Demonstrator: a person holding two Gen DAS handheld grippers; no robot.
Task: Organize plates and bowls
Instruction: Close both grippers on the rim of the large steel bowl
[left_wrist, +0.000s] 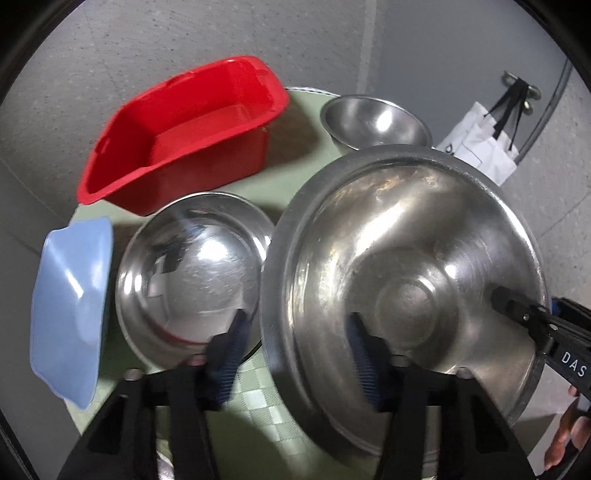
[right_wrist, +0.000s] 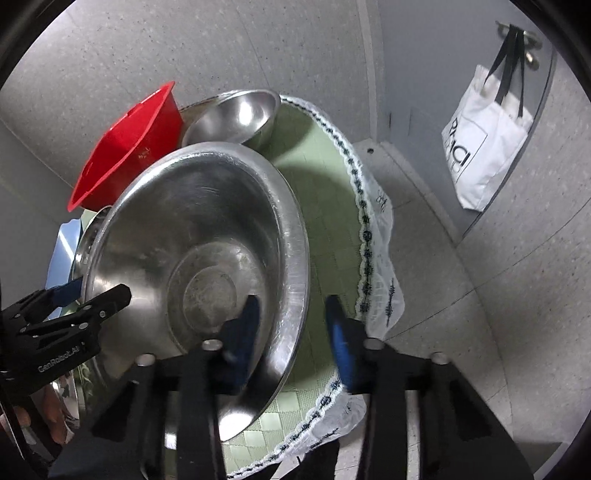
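Left wrist view shows my left gripper and right gripper each straddling the big steel bowl's rim on the table, not visibly clamped; nothing stacked yet.

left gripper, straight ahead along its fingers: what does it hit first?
Most likely the rim of the large steel bowl: the left gripper straddles that near edge, one finger inside the bowl, the other outside it. The green tablecloth lies just beyond. Depth is unclear, so the rim may already be between the pads.
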